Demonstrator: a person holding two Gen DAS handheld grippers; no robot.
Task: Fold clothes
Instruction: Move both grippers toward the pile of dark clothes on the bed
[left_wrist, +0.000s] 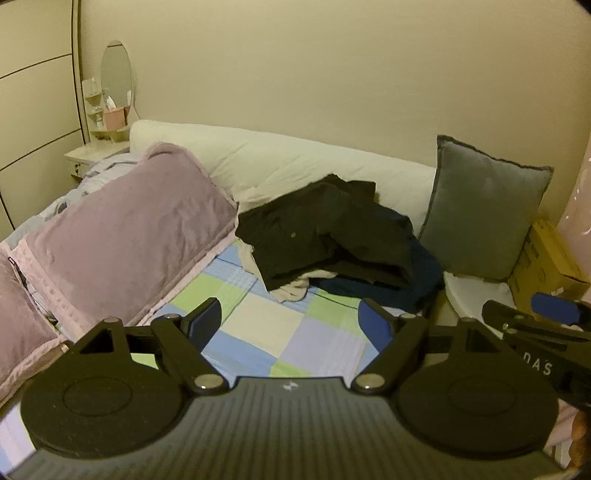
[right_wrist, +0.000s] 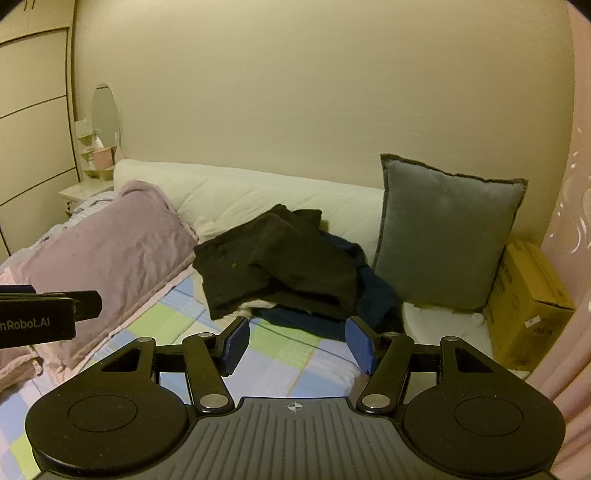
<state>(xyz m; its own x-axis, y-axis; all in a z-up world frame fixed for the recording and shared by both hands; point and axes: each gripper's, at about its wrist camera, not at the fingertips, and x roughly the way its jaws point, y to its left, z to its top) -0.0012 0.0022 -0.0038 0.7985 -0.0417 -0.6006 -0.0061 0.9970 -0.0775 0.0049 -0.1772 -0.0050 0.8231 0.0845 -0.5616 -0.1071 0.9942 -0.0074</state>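
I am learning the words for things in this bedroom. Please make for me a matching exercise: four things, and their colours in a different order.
Things:
1. square cushion
2. top garment on the clothes pile
3. folded blanket
4. cardboard box

Colours:
a. yellow-brown
b. pale purple
c. grey
d. black

Pairs: 1-c, 2-d, 3-b, 4-a

– That dark pile of clothes (left_wrist: 332, 229) is matt, soft cloth.
– And the grey cushion (right_wrist: 443, 236) looks velvety, the purple blanket (left_wrist: 122, 236) plush.
– The left gripper (left_wrist: 291, 325) is matt black plastic with shiny metal rivets.
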